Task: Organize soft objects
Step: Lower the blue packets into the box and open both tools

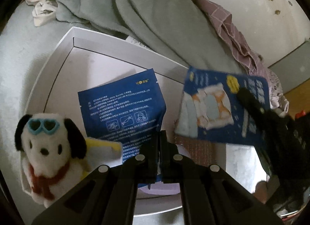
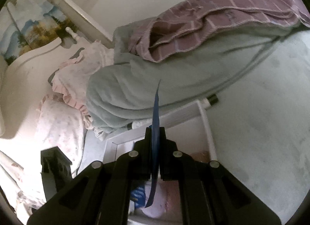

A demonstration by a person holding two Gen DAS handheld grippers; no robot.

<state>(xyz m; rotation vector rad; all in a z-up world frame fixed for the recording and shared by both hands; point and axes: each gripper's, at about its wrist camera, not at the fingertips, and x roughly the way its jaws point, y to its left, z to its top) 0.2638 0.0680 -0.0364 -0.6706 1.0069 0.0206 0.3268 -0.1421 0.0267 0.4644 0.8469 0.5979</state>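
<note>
Box [image 1: 64,54]: lay on the bed [image 1: 17,54], before the blanket [image 1: 120,9].
Plush dog [image 1: 46,147]: stood in the box, left side.
Sachet [image 1: 124,106]: in the box, right of the dog.
Second sachet [image 1: 224,106]: raised, right of the first.

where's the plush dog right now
In the left wrist view, the plush dog sits at lower left inside the white box, beside the blue packet.

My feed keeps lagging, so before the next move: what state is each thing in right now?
Left claw: shut on the text-side blue packet.
Right claw: shut on the picture-side blue packet, held above the box.
White box: open.
Plush dog: upright in the box.
Green blanket: rumpled behind the box.
</note>
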